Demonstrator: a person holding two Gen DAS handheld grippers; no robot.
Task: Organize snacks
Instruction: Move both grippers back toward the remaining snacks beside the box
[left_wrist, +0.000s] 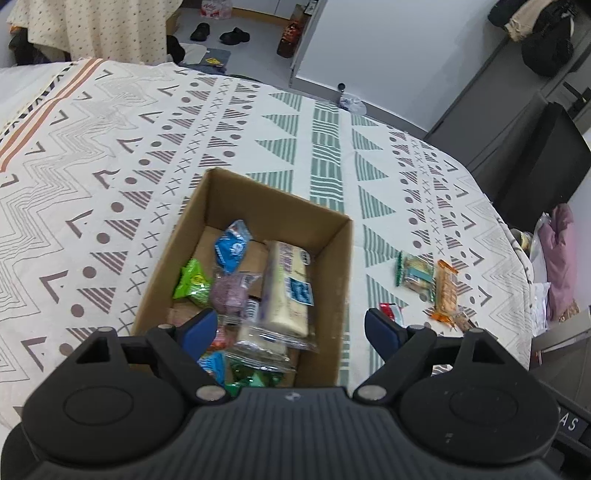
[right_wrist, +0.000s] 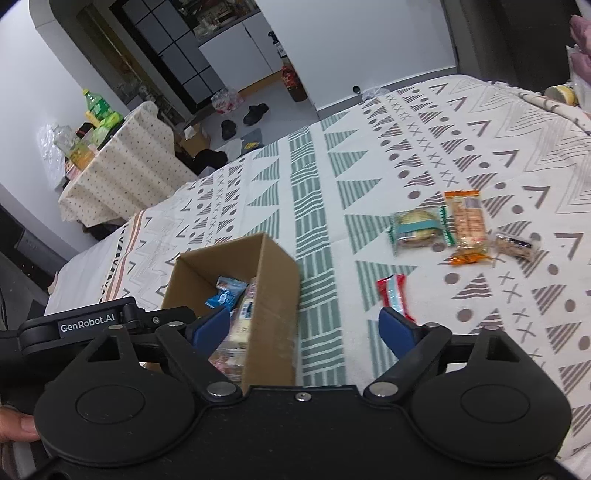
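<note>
Two grippers, both spread wide, nothing held. Left gripper (left_wrist: 290, 328) hangs over the near end of the box (left_wrist: 334, 280), lower centre of its frame; snacks piled inside, a long pale pack (left_wrist: 290, 284) on top. Right gripper (right_wrist: 304, 332) straddles the box's right wall (right_wrist: 277, 295), lower centre. Red pack (right_wrist: 394, 295) lies just beyond its right finger (right_wrist: 397, 328). Farther right on the bedspread (right_wrist: 480, 147): green pack (right_wrist: 419, 229), orange pack (right_wrist: 468, 226), brown bar (right_wrist: 515, 246), close together.
</note>
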